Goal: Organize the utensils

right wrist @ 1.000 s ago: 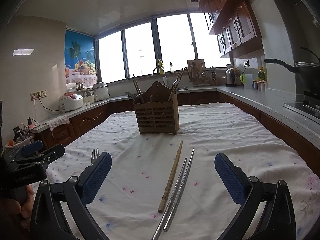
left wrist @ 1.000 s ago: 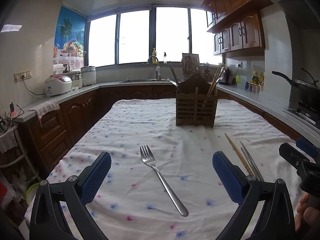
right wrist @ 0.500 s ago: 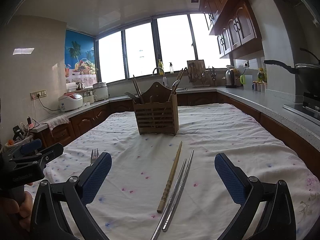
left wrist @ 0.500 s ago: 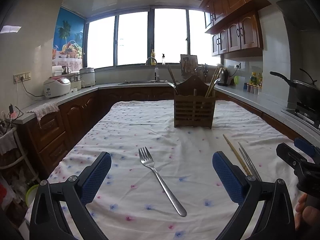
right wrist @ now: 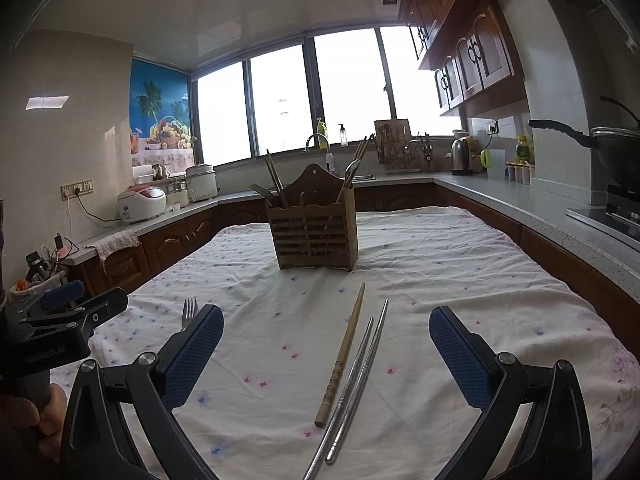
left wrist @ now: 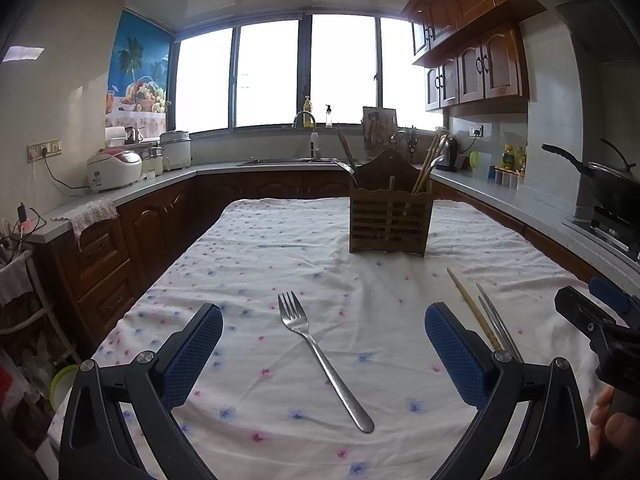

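A steel fork [left wrist: 320,356] lies on the flowered tablecloth [left wrist: 280,264], tines away from me, between the open fingers of my left gripper [left wrist: 324,346], which is empty. A wooden chopstick [right wrist: 343,354] and two steel chopsticks [right wrist: 358,376] lie side by side between the open fingers of my right gripper [right wrist: 326,348], also empty. A wooden slatted utensil holder [left wrist: 390,214] stands upright mid-table with chopsticks and a spoon in it; it also shows in the right wrist view [right wrist: 314,232]. The fork tines [right wrist: 190,310] peek out by the right gripper's left finger.
Counters with dark wood cabinets ring the table. A rice cooker [left wrist: 114,168] sits on the left counter, a wok [left wrist: 608,186] on the stove at right. The sink tap [left wrist: 306,120] is under the windows. The other gripper [left wrist: 600,328] shows at the right edge.
Both grippers have stayed open. The left view has shifted slightly, with the fork and holder a little lower and nearer; the right view is almost unchanged.
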`<state>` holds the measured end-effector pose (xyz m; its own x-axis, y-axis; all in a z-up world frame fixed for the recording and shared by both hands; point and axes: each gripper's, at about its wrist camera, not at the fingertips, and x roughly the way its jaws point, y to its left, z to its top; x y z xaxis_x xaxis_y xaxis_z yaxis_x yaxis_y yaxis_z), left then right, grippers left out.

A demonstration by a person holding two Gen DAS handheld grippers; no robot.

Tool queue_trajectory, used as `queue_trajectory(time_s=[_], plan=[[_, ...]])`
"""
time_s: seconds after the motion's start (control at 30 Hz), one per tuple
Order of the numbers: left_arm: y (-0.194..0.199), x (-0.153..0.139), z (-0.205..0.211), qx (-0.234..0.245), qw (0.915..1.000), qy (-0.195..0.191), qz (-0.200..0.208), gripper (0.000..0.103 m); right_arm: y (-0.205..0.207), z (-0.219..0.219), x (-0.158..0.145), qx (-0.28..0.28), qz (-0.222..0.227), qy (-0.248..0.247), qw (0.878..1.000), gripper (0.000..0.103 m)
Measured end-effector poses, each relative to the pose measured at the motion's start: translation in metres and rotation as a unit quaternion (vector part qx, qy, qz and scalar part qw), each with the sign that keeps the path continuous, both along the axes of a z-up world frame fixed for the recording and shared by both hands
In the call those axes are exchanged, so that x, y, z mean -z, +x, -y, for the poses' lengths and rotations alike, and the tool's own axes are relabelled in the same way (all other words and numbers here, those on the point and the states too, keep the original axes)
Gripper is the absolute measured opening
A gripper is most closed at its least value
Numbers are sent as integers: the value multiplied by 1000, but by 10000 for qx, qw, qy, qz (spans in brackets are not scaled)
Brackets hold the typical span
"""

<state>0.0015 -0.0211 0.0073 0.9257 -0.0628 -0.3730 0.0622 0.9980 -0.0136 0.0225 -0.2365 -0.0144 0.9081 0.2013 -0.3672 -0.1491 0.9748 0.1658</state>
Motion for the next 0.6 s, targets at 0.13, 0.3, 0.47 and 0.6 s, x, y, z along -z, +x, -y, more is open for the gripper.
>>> queue_trajectory(time_s=[0.13,0.3,0.47,0.6], plan=[[0,0,0,1,10000,17,-2,102,0,0,0,-2,5,-3,10000,103],[-1,-1,1,23,10000,20,5,102,0,-1,-1,-3,4,-2,10000,103],[-2,-2,1,9,10000,35,32,102,0,-1,-2,-10,14,3,10000,103],[-2,-1,2,29,10000,27,10,102,0,-1,-3,-13,15,-3,10000,103]])
